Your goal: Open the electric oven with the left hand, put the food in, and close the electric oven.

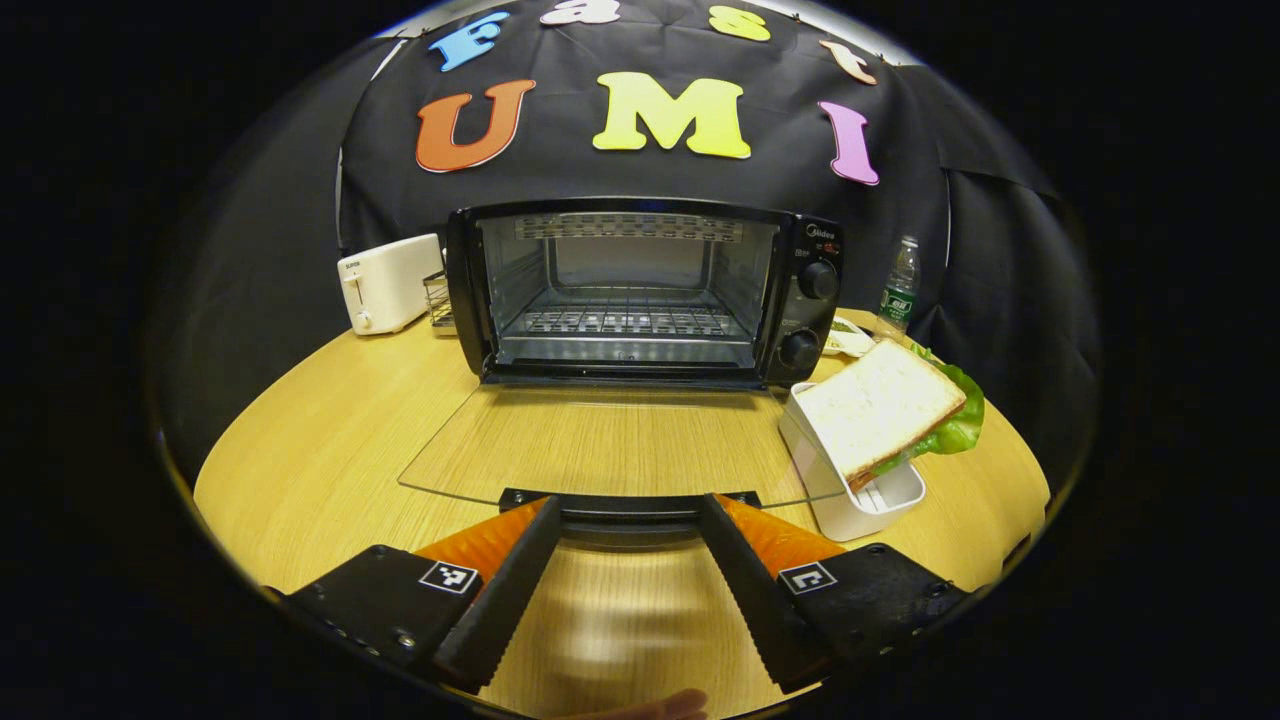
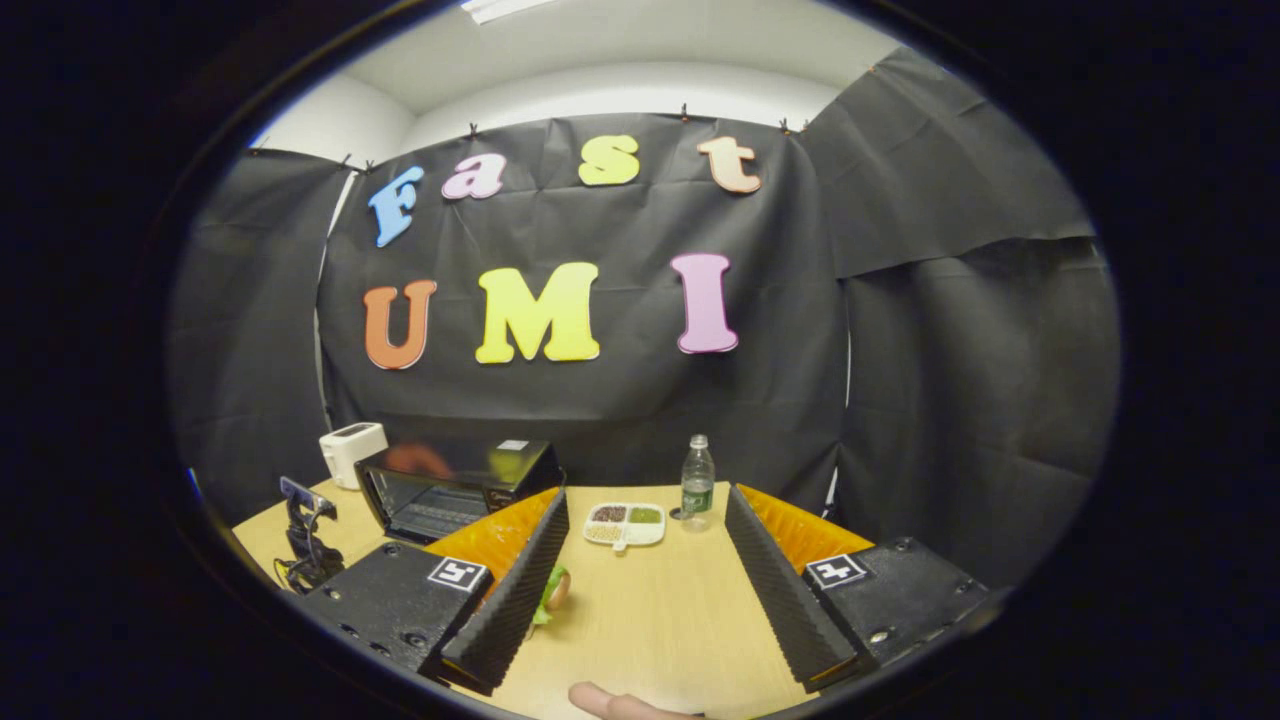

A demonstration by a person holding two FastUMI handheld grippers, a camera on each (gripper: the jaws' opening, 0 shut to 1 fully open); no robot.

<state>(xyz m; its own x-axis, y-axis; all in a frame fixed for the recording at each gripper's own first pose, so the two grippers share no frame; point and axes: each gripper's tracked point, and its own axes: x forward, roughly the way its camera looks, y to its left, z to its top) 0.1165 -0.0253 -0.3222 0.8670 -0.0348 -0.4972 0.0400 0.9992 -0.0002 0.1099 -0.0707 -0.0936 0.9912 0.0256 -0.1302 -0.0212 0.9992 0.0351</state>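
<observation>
The black electric oven [image 1: 640, 290] stands at the back of the table with its cavity and wire rack exposed. Its glass door [image 1: 600, 440] lies flat and open toward me. My left gripper [image 1: 630, 505] is open, one finger on each side of the door's dark handle [image 1: 630, 512], not pressing it. A sandwich [image 1: 880, 408] of white bread and lettuce rests on a white container [image 1: 850, 505] to the right of the door. My right gripper [image 2: 647, 497] is open and holds nothing. The sandwich [image 2: 553, 590] peeks out beside its left finger, and the oven [image 2: 450, 485] stands far left.
A white toaster [image 1: 385, 283] and a small wire rack [image 1: 438, 298] stand left of the oven. A water bottle [image 1: 900, 288] and a divided snack dish [image 2: 625, 523] sit at the back right. The other gripper [image 2: 305, 540] shows far left. The round wooden table [image 1: 330, 440] drops off nearby.
</observation>
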